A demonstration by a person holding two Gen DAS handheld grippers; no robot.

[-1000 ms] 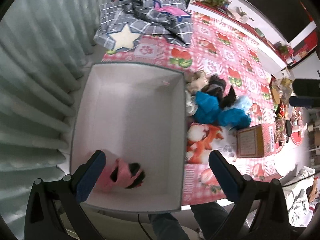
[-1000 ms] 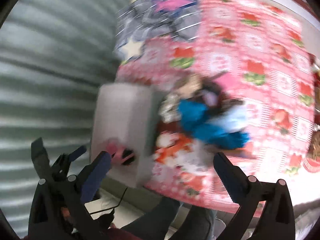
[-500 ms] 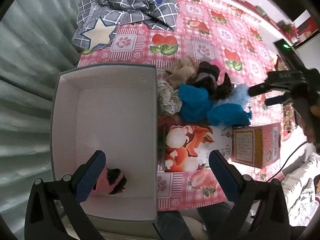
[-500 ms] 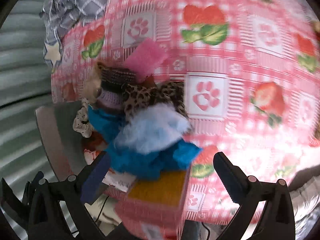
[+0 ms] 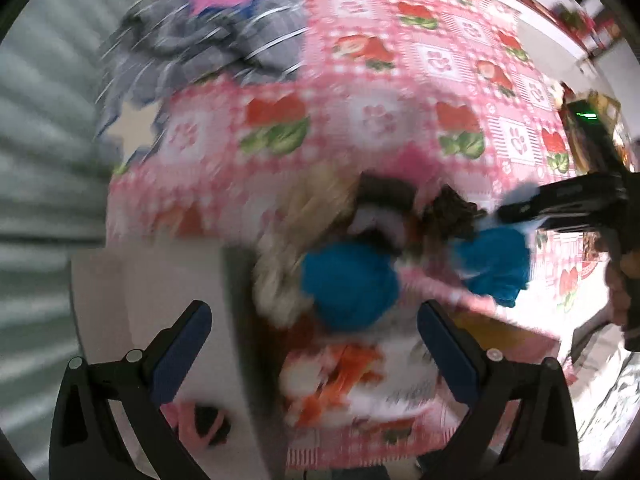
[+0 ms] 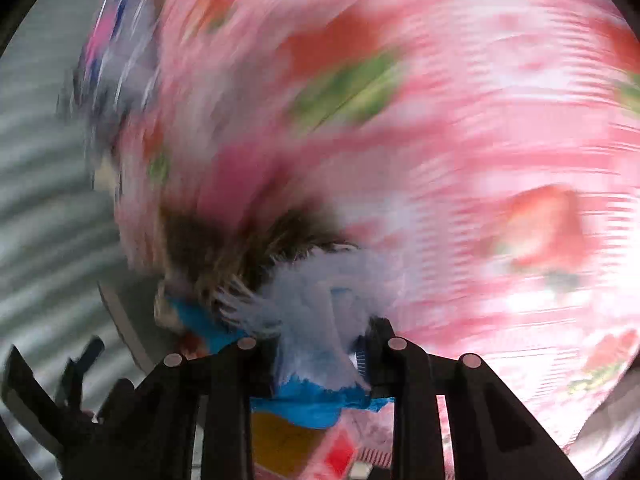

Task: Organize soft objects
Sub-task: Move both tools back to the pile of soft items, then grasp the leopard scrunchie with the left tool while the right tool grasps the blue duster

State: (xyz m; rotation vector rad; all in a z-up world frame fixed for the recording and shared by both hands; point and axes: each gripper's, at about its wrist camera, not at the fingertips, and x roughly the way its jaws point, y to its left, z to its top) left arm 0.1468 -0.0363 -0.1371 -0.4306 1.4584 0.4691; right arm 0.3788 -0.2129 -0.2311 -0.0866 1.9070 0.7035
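— Pink strawberry cloth (image 5: 384, 120) covers the table; grey curtain (image 5: 36, 184) behind, white box (image 5: 152, 280) at its edge.

— Grippers?

— Right gripper (image 6: 320, 356) pinches pale-blue fluff (image 6: 316, 312) on the pile (image 5: 348, 288); left gripper (image 5: 312, 344) gapes wide, holding nothing.

Both my views are smeared by motion blur. In the right wrist view the strawberry tablecloth (image 6: 460, 128) is streaks of pink, and my right gripper (image 6: 320, 354) hides the near part of a pale blue fluffy item (image 6: 320, 304). In the left wrist view the white box (image 5: 148, 280) loses its near end behind my left gripper (image 5: 314, 346). The grey checked cloth (image 5: 224, 40), far left, is too blurred for me to read.
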